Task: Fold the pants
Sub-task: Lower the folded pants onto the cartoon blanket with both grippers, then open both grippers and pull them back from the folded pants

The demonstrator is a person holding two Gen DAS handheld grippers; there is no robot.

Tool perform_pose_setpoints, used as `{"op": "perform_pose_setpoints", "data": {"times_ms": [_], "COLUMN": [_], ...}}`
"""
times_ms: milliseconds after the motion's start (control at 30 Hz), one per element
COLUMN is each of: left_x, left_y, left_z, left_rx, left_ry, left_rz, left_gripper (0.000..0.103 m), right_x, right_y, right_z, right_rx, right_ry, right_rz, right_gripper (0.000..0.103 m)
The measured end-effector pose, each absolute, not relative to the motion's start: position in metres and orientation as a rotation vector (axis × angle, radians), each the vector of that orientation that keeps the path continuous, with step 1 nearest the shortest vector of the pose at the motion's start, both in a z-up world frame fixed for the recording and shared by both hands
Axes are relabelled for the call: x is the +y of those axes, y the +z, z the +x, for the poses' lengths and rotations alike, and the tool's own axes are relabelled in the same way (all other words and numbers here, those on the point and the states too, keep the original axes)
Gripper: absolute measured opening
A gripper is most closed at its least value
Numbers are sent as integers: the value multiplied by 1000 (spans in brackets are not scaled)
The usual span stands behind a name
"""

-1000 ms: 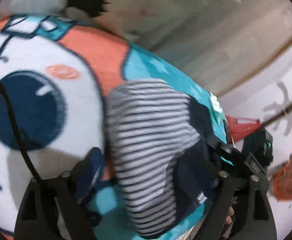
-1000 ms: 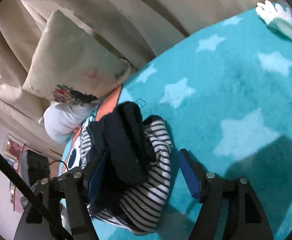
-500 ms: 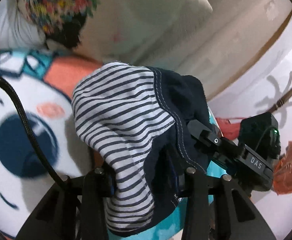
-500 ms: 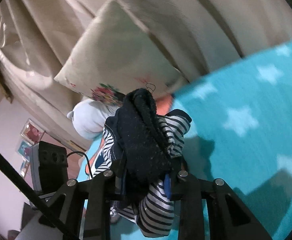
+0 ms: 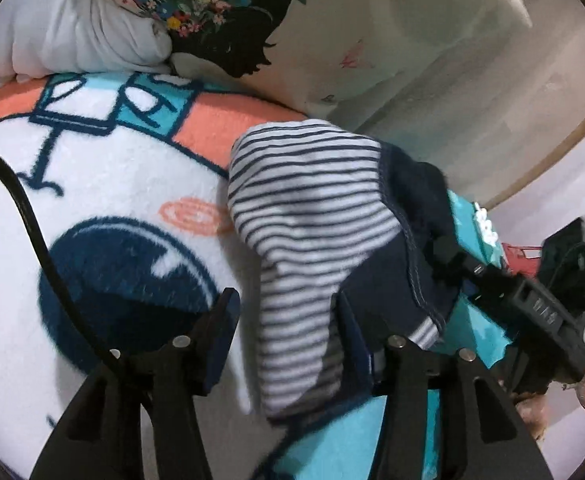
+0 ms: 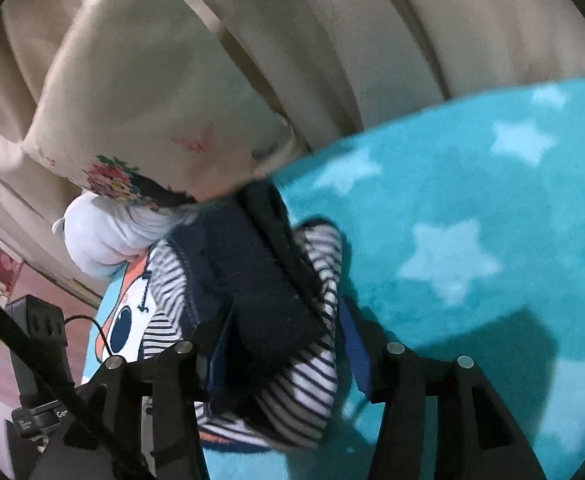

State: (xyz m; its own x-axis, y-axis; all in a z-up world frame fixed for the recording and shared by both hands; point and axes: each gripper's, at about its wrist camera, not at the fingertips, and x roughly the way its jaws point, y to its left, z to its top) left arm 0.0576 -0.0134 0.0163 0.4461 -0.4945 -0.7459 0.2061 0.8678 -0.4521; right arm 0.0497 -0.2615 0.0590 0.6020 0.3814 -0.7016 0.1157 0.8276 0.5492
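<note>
Turquoise star blanket bears striped pants between both spread-wide tongs.

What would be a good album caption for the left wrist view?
Open left hand-held gripper straddling bunched striped-and-navy pants on a cartoon blanket.

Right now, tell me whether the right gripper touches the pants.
Touching. Right wrist view: pants bulge inside the open right gripper, cloth lapping over one finger.

The left gripper and right gripper share black frames, blue finger pads, silver screws and black cables.
</note>
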Motion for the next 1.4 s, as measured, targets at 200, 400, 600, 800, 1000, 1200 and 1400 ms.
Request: {"op": "perform_pose_setpoints", "data": {"times_ms": [200, 400, 600, 800, 1000, 1200, 1400], "left_x": [10, 26, 36, 32, 27, 25, 21], "left_y": [40, 65, 87, 93, 93, 94, 92], "left_z": [16, -11, -42, -53, -58, -64, -67], "left_rx": [906, 762, 632, 566, 545, 548, 567], "left_ry": [-403, -273, -159, -45, 44, 85, 68], "left_rz": [-293, -226, -122, -49, 20, 34, 21], "left_gripper": [55, 66, 79, 90, 92, 95, 95], "right_x": [-230, -192, -204, -203, -201, -199, -193], "right_y": [126, 89, 62, 75, 87, 96, 96], "right_z": [37, 87, 99, 58, 11, -18, -33], "right_rx": [717, 879, 911, 851, 797, 778, 789], "right_ry": [204, 310, 254, 227, 201, 180, 170], "right_rz": [459, 490, 532, 529, 513, 467, 409], "right_gripper": [54, 54, 55, 64, 64, 66, 69]}}
